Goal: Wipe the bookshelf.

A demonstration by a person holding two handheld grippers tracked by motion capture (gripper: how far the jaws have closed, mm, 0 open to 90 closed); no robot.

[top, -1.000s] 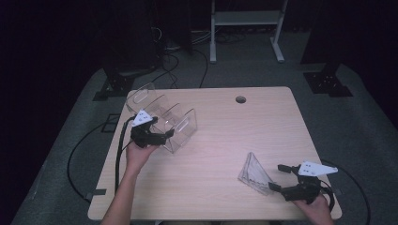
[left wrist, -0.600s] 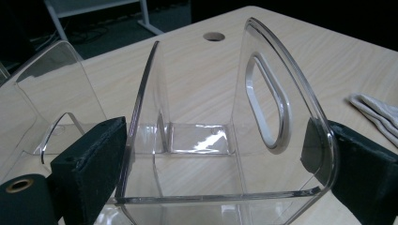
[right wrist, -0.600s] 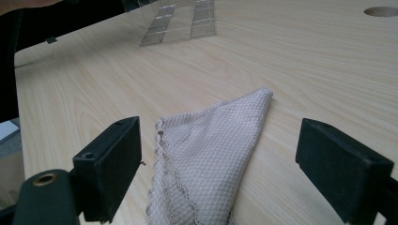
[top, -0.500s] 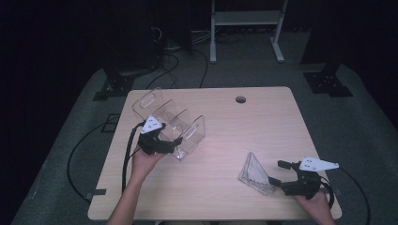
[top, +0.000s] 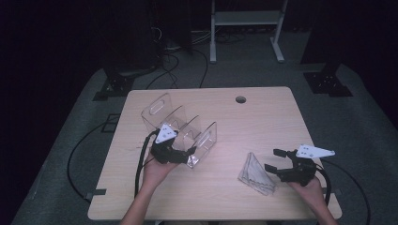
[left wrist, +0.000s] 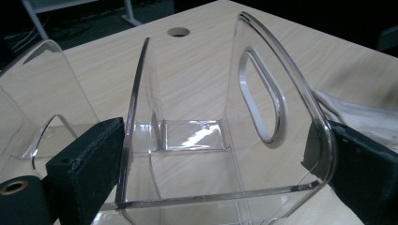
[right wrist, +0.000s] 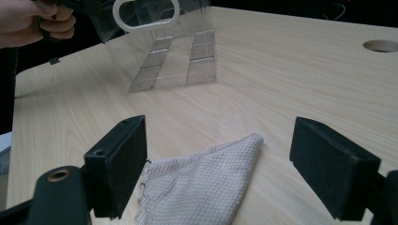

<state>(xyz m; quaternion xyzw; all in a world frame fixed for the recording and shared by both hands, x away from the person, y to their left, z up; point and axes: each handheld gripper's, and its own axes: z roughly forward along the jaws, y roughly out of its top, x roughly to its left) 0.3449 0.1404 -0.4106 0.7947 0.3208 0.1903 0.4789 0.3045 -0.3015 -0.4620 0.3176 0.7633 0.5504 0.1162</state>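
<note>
Counter (top: 263, 126) edges are lying close to both hands: the near edge is running just below the right tool (top: 280, 161), and the right edge is sitting not far beyond it. Open wood is stretching ahead of that tool toward the round hole (top: 241, 99) at the far side.

The left tool (top: 184, 153) is reaching into a clear plastic divider rack (top: 180, 129). Its jaws are standing wide, one pad outside a middle panel and the other against the outer face of the end panel with the oval cutout; they are appearing to press on those two panels, though the clear plastic is making contact hard to judge.

The right tool is gaping wide and gripping nothing. A folded mesh cloth (top: 255, 171) is lying flat on the counter just ahead of and partly between its jaws, nearer the left pad. The rack is standing well apart from this tool, farther ahead.
</note>
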